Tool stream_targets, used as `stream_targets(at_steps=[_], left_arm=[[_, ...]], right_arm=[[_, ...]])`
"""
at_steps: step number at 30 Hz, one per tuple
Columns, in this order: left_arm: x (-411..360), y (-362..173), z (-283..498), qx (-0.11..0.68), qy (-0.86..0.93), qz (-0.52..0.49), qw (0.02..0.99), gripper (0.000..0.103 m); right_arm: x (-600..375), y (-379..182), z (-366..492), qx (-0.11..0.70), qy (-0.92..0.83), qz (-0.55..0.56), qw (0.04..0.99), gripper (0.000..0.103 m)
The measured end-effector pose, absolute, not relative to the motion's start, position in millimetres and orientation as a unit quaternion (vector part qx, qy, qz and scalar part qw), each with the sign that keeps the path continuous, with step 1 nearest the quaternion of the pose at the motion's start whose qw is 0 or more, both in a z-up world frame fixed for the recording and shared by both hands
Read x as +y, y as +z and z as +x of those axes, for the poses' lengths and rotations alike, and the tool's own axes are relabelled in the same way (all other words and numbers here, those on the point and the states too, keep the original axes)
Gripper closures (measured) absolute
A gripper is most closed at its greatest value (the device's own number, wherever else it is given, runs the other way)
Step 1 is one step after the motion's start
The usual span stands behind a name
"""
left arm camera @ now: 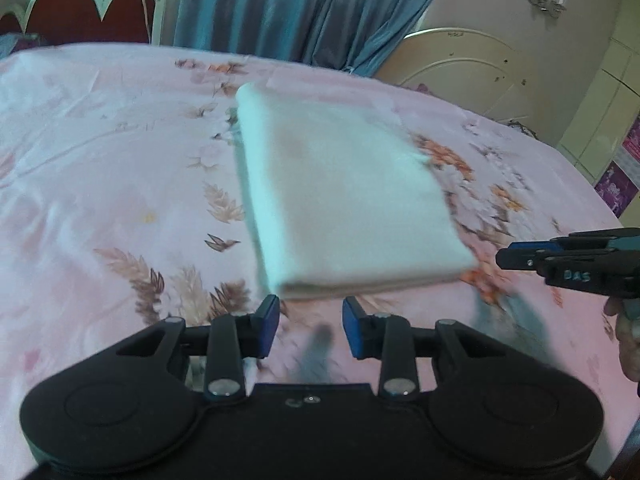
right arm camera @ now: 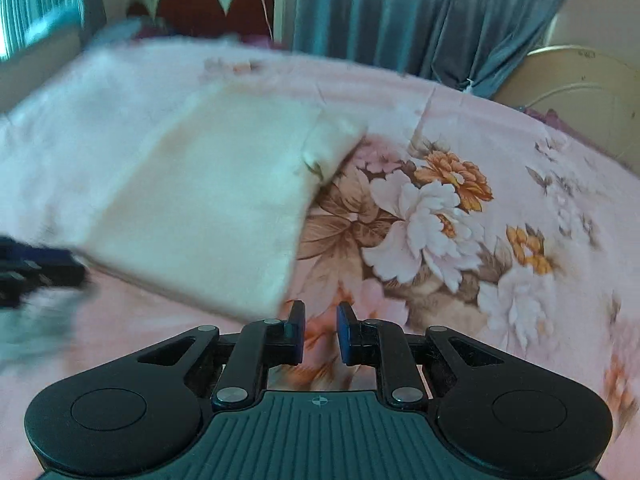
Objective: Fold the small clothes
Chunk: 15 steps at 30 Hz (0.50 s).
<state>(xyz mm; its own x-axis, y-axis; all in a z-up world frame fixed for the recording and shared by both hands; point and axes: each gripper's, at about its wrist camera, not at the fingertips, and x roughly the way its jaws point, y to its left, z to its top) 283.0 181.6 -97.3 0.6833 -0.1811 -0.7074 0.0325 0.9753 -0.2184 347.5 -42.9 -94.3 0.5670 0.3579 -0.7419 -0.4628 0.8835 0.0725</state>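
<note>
Jaws: the left gripper is seen with a clear gap and nothing between its pads; the right gripper is narrowly parted, also empty.
Cloth: a folded white cloth is laid flat on the bedsheet, just ahead of both grippers, untouched.
Long axis: directed from the near folded edge away toward the curtain.
Left view only: the right gripper's side is shown at the right edge, held by fingers.
Right view only: a large printed flower is shown beside the cloth.

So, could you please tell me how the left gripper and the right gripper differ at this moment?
The left gripper has its blue-padded jaws wider apart than the right gripper. The left points at the folded white cloth's near edge; the right points beside its corner, over the pink floral bedsheet. Both are empty, gripping nothing.
</note>
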Motion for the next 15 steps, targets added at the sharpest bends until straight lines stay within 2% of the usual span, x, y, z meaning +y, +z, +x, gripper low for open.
stream_targets(at_steps=[4, 10, 12, 13, 14, 15], left_arm=[[164, -77, 254, 0.378, -0.055, -0.082, 0.92, 0.065], [134, -47, 205, 0.374, -0.039, -0.049, 0.925, 0.059], [126, -37, 186, 0.369, -0.033, -0.04, 0.928, 0.05], [122, -33, 179, 0.362, -0.029, -0.037, 0.931, 0.036], [118, -28, 170, 0.352, -0.022, -0.034, 0.935, 0.018], [113, -23, 161, 0.34, -0.012, -0.03, 0.94, 0.009]], right_arm=[[-59, -65, 306, 0.383, 0.247, -0.013, 0.89, 0.085], [-71, -22, 242, 0.346, 0.253, 0.007, 0.903, 0.085], [-76, -12, 224, 0.338, 0.257, 0.013, 0.905, 0.085], [-79, -8, 216, 0.333, 0.259, 0.02, 0.907, 0.085], [-83, -6, 210, 0.328, 0.26, 0.028, 0.908, 0.085], [-86, -2, 202, 0.326, 0.26, 0.037, 0.908, 0.084]])
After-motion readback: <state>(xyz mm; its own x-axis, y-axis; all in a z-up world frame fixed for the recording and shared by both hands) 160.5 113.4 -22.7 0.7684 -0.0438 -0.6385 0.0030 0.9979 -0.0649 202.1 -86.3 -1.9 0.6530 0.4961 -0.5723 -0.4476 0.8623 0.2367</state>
